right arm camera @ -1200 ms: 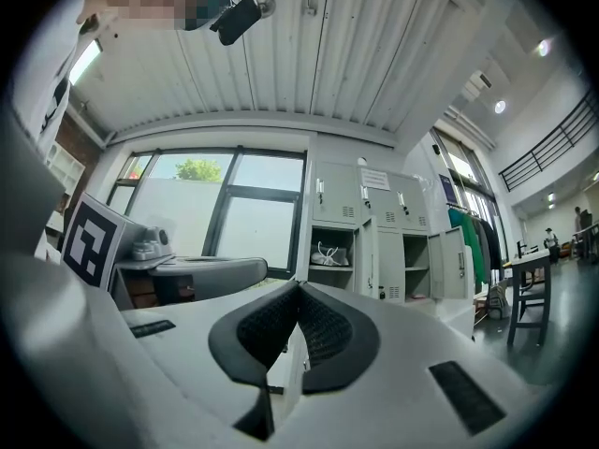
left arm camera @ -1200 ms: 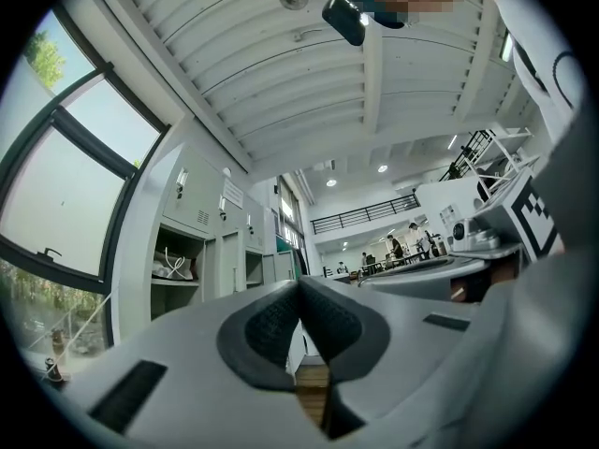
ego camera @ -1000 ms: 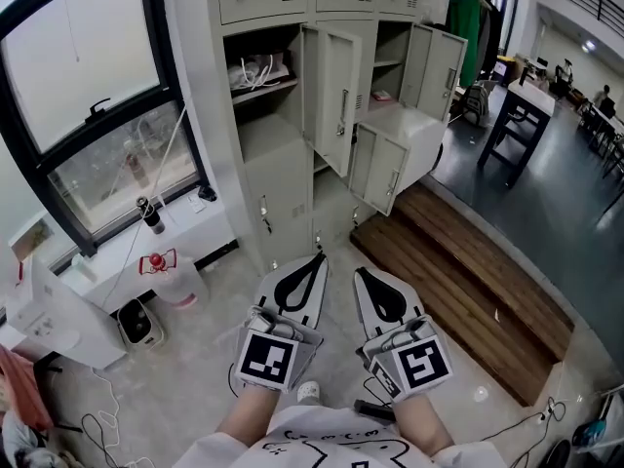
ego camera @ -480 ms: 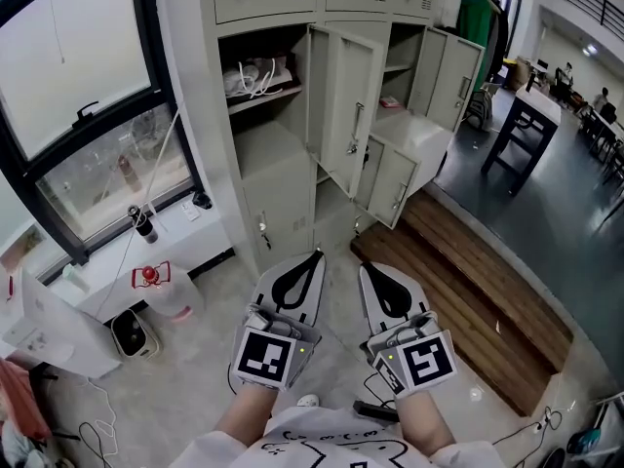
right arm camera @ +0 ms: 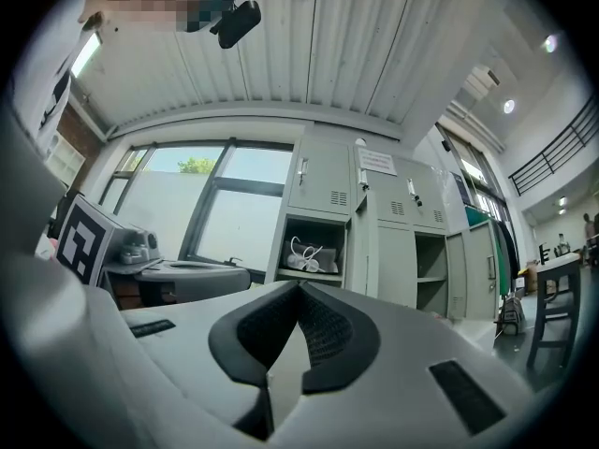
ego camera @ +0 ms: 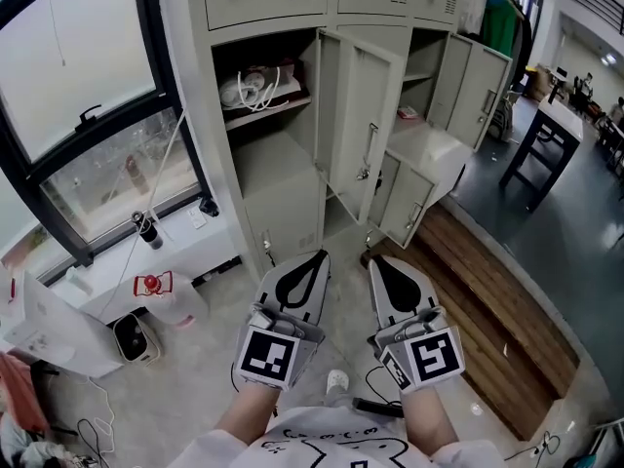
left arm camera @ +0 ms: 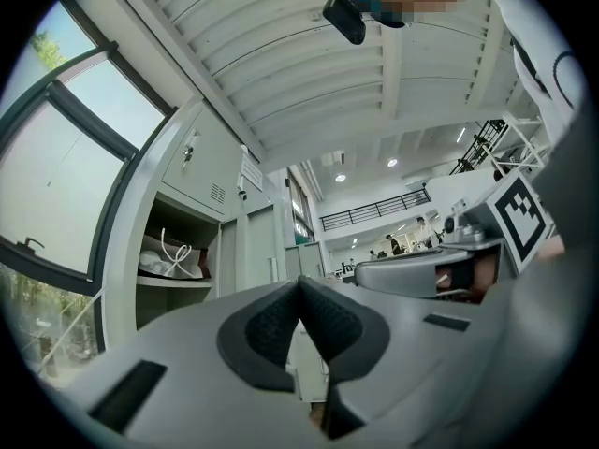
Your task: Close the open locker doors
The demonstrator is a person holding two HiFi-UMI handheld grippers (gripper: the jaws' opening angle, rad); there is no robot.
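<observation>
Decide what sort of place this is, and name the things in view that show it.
Probably a locker corner of a large open workplace: grey metal lockers, several doors open, a big window beside them, a table beyond.

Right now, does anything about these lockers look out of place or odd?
Yes. Several locker doors hang open: a tall middle door, a right door and a lower door. A white cord lies tangled in the open left compartment.

To my left is a large black-framed window [ego camera: 97, 154], with pale speckled concrete floor [ego camera: 195, 359] below it. Well right of the window I see a dark-brown wooden plank platform [ego camera: 487, 300]. Farther right, a black-framed table [ego camera: 546, 135] stands on glossy dark-grey floor [ego camera: 575, 242]. A white ribbed ceiling [left arm camera: 309, 82] spans overhead.
</observation>
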